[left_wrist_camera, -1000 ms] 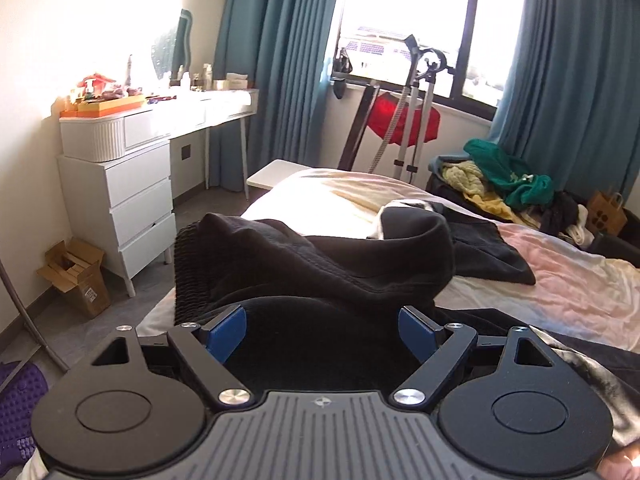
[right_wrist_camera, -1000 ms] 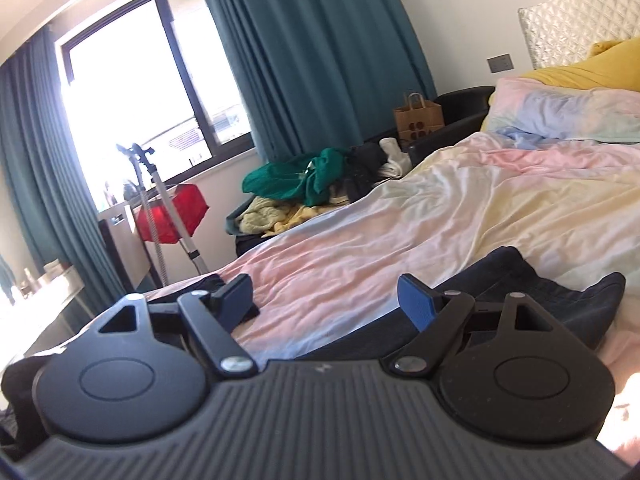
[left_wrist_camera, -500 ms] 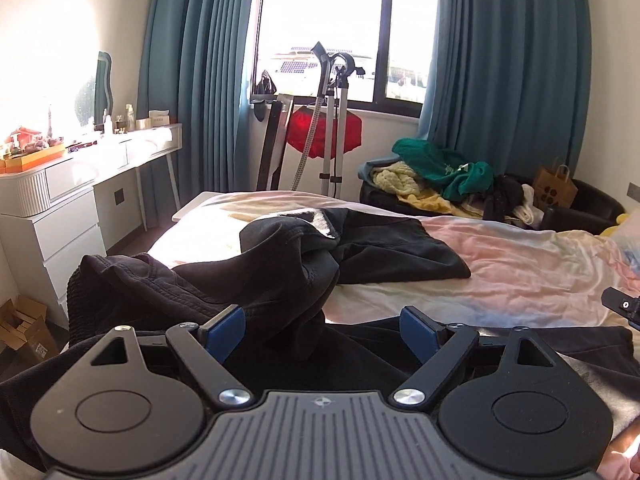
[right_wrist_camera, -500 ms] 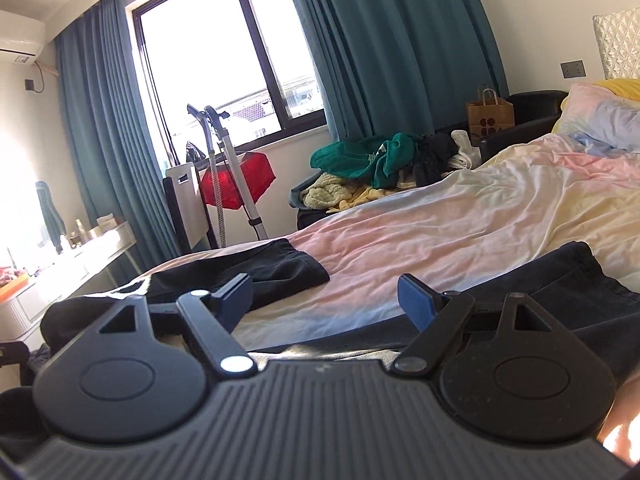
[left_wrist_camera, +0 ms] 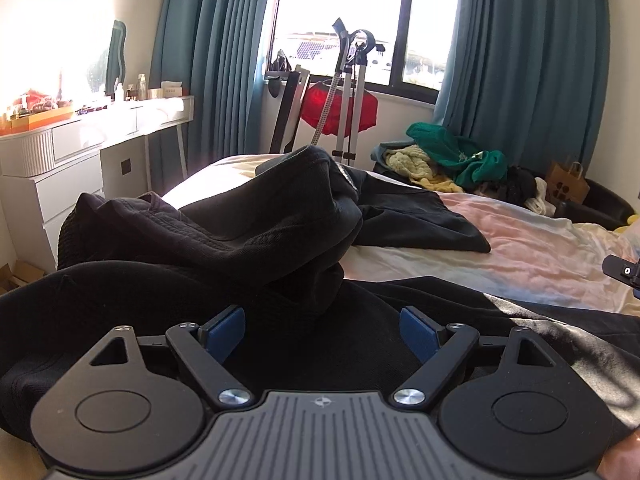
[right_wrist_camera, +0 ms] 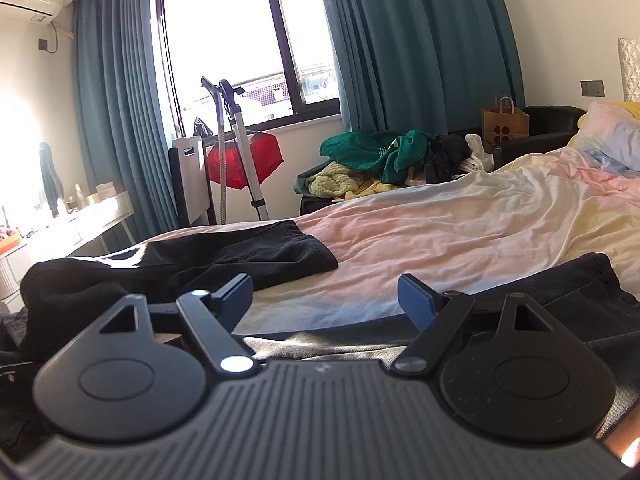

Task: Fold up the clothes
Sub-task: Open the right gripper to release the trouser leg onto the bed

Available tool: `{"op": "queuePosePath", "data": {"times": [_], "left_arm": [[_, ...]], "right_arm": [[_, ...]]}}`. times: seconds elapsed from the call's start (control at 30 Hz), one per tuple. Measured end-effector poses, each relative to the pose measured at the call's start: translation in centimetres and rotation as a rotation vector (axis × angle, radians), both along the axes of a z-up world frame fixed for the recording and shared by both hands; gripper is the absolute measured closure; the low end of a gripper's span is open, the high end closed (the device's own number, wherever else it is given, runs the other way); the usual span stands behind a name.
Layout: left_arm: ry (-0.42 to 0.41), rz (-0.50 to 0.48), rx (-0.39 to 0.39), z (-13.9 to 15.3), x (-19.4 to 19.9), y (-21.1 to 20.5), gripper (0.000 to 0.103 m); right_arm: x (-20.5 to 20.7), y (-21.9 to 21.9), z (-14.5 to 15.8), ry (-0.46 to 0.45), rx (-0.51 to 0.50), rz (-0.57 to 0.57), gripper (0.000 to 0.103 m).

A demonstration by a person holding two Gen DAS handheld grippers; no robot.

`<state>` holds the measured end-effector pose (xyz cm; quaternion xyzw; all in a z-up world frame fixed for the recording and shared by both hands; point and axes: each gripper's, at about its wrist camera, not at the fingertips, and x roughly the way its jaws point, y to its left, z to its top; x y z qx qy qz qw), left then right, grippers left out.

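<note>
Since the earlier frame the left gripper (left_wrist_camera: 322, 330) has dropped closer over the black garment (left_wrist_camera: 224, 248), whose bunched ridge now fills more of the left wrist view, and the room beyond has swung so that the window sits near the middle. In this view the jaws stand spread wide with nothing pinched; dark cloth lies beneath and ahead of them, heaped at the near edge of the bed (left_wrist_camera: 520, 248), with one flat part reaching out over the pale sheet. The tip of the right gripper (left_wrist_camera: 622, 270) shows at the right edge. In the right wrist view the camera has rolled level since a second ago, and the right gripper (right_wrist_camera: 325, 296) likewise has its jaws apart and empty, poised above a dark hem of the garment (right_wrist_camera: 560, 292) at the near side, while another part lies flat farther left. A pile of clothes (right_wrist_camera: 384, 160) waits on the seat by the curtain. Judging by the crumpled heap, no fold is made yet: the garment needs spreading flat first, and the pile is untouched.
</note>
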<state>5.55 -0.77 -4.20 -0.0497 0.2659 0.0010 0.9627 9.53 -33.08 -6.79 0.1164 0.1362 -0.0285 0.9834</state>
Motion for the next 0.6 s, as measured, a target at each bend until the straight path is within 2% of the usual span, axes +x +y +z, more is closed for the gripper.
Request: {"op": "queuePosePath", "data": {"times": [0.13,0.27,0.6], "left_arm": [[-0.002,0.037,-0.008,0.2,-0.5,0.1,0.017],[0.011,0.015,-0.047,0.1,-0.9,0.0,0.017],[0.018,-0.003,0.006,0.2,-1.4,-1.3,0.017]], "right_arm": [[0.6,0.3,-0.4,0.001,-0.010,0.011,0.021],[1.1,1.1,-1.0,0.017,-0.036,0.021,0.021],[1.3,2.0,-1.7,0.020,-0.100,0.021,0.021]]}}
